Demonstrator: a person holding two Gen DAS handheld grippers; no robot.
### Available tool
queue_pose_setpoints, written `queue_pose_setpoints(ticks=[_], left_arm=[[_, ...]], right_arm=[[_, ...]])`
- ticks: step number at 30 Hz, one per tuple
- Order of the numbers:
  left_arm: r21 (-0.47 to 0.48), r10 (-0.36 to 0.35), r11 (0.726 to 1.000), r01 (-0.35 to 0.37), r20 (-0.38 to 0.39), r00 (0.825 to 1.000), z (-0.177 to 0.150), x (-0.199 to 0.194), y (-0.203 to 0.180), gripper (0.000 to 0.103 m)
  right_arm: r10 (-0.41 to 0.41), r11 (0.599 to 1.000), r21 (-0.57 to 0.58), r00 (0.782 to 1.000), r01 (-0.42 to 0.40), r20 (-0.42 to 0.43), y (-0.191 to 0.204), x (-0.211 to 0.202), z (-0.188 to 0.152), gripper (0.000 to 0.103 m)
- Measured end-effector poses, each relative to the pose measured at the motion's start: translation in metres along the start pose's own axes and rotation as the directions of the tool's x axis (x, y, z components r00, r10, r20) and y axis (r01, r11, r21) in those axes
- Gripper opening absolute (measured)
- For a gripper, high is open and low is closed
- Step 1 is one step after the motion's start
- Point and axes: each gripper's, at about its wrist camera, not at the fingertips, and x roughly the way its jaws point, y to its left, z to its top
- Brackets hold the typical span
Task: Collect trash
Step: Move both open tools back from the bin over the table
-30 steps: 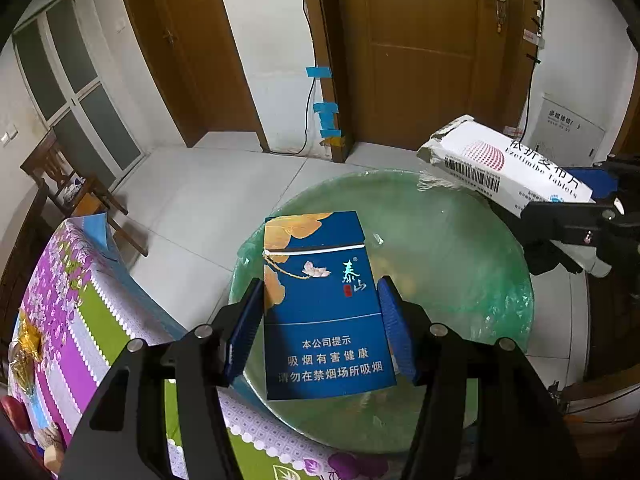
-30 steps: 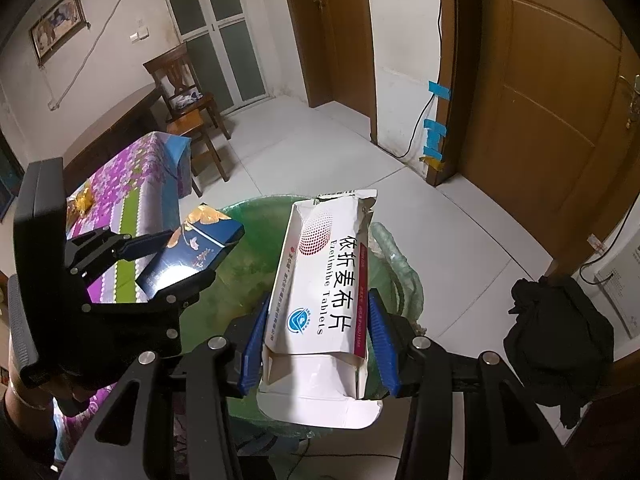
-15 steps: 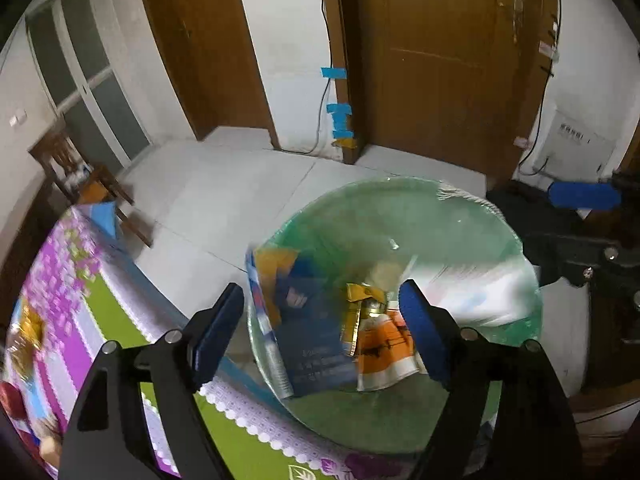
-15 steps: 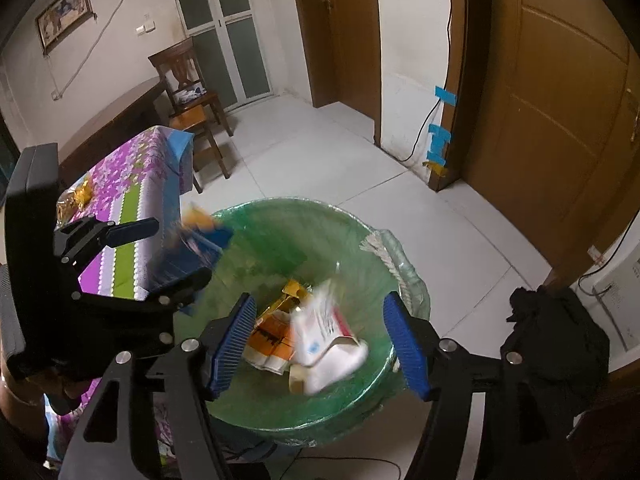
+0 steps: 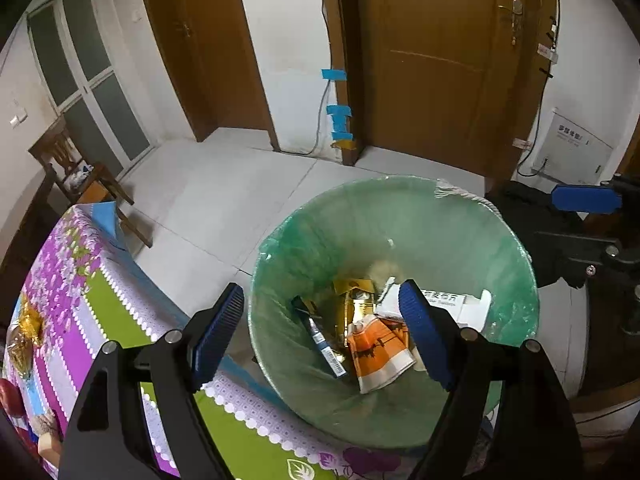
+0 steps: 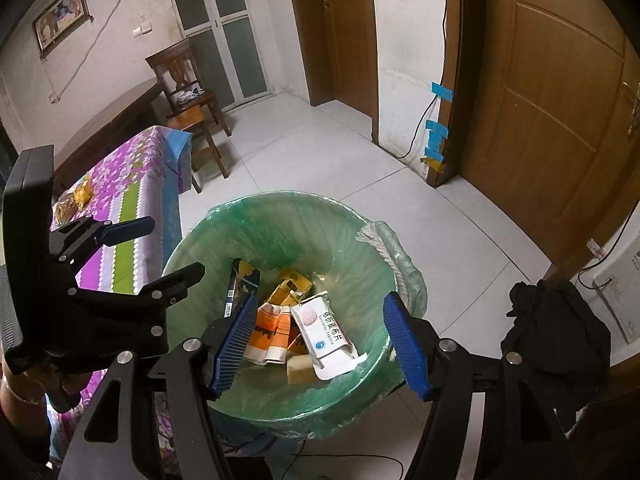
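Note:
A bin lined with a green bag [image 5: 280, 264] [image 6: 192, 240] stands on the floor beside the table. Inside it lie a blue cigarette pack [image 5: 324, 344] [image 6: 240, 284], a white tablet box [image 5: 448, 304] [image 6: 324, 328], an orange-and-white packet [image 5: 376, 352] [image 6: 268, 328] and a gold wrapper [image 5: 356, 300] [image 6: 288, 284]. My left gripper [image 5: 320, 316] hangs open over the bin, holding nothing. My right gripper [image 6: 320, 340] is open above the bin too, with nothing between its blue pads. Each gripper shows at the edge of the other's view.
A table with a purple flowered cloth [image 5: 80, 280] [image 6: 132, 168] borders the bin on the left, with gold wrappers [image 5: 24, 328] on it. A wooden chair [image 6: 188, 92] stands behind. A black bundle [image 6: 560, 328] lies on the floor to the right, near brown doors [image 5: 440, 60].
Both grippers have opened. The blue cigarette pack fell from the left one and the white tablet box from the right one, and both now lie in the bin.

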Motion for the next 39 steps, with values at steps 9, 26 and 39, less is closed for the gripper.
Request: queue_pose_setpoints(ticks=[9, 26, 39], left_arm=[[-0.021, 0.099, 0.995, -0.099, 0.047, 0.994, -0.008, -0.012, 0.007, 0.077], [-0.148, 0.274, 0.954, -0.260, 0.090, 0.957, -0.046, -0.045, 0.045, 0.089], [-0.342, 0.402, 0.865, -0.368, 0.032, 0.915, -0.106, -0.083, 0.112, 0.092]], right_arm=[[-0.084, 0.996, -0.022, 0.991, 0.087, 0.104, 0.006, -0.015, -0.005, 0.067], [-0.144, 0.986, -0.028, 0.924, 0.165, 0.354, 0.038, -0.038, -0.019, 0.072], [-0.033, 0.989, -0.122, 0.920, 0.087, 0.391, 0.109, -0.015, -0.036, 0.076]])
